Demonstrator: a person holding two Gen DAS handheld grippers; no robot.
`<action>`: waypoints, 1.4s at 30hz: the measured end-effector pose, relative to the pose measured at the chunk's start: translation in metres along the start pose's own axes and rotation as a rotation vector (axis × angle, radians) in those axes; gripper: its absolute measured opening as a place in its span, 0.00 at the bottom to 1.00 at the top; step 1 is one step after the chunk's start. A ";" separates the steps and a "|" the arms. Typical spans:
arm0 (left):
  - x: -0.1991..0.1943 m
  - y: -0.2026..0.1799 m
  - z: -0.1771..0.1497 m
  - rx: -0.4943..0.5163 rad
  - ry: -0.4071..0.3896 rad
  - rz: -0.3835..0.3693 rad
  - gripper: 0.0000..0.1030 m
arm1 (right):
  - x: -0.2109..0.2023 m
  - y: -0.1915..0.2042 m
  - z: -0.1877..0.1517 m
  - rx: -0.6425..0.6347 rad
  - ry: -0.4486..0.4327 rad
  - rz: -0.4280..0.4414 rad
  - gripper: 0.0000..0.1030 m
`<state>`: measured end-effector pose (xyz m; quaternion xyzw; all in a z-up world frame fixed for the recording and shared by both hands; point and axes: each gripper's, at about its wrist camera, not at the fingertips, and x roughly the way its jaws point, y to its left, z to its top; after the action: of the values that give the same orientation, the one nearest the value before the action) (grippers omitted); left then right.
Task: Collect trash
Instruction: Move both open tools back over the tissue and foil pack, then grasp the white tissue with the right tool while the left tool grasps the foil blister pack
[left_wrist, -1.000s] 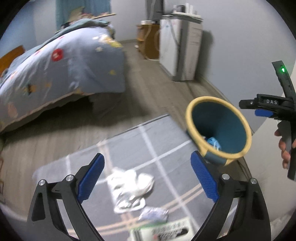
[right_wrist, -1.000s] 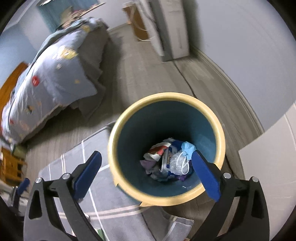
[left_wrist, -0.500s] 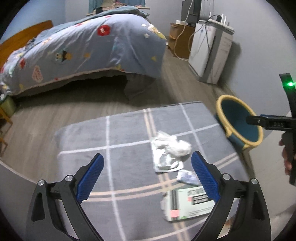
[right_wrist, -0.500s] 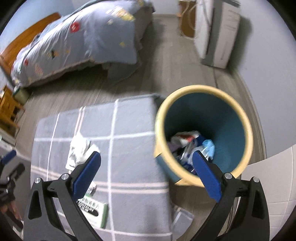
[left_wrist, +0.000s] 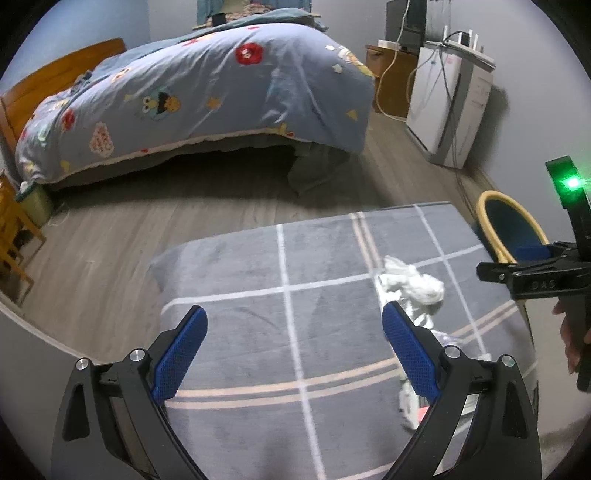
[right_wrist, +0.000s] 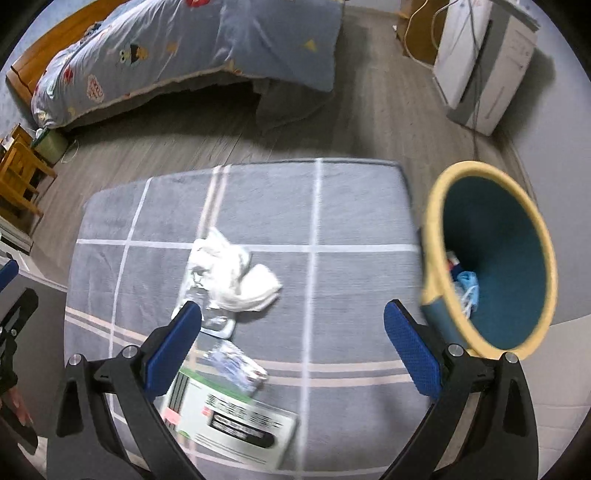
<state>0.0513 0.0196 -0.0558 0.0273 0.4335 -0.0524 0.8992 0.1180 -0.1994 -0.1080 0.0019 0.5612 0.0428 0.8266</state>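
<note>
— Right wrist view: where's the trash?
— On the grey rug (right_wrist: 351, 206), left of the bin (right_wrist: 491, 254): a crumpled white wad (right_wrist: 236, 277), soft and light. I'd pinch its puffed middle. Beside it lies a flat box (right_wrist: 236, 421), stiff; edges grip best.
— Grippers?
— Right hand-held gripper (right_wrist: 291, 332) and left hand-held gripper (left_wrist: 295, 339) both gape wide, empty.

Bedroom with grey wood-plank floor (left_wrist: 155, 221). Against the far wall, a bed (left_wrist: 207, 92) under a blue quilt printed with cartoon figures and flowers, beside an orange wooden headboard (left_wrist: 55, 70). At the right wall, a white appliance (left_wrist: 448, 110) trailing cables, next to a brown wooden cabinet (left_wrist: 393, 83). At the left edge, part of a yellow wooden chair (right_wrist: 18, 173). In the foreground, a grey rug (right_wrist: 266, 206) crossed by white and beige lines.
</note>
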 end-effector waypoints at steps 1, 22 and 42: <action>0.001 0.003 0.000 0.004 -0.001 0.006 0.92 | 0.004 0.003 0.001 0.002 0.006 0.001 0.94; 0.052 0.004 -0.006 0.090 0.084 0.028 0.92 | 0.080 0.020 0.007 0.190 0.183 0.101 0.55; 0.106 -0.083 -0.007 0.113 0.124 -0.076 0.92 | 0.017 -0.053 0.021 0.238 0.013 0.133 0.16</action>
<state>0.1020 -0.0694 -0.1436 0.0647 0.4852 -0.1088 0.8652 0.1470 -0.2498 -0.1192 0.1370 0.5664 0.0305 0.8121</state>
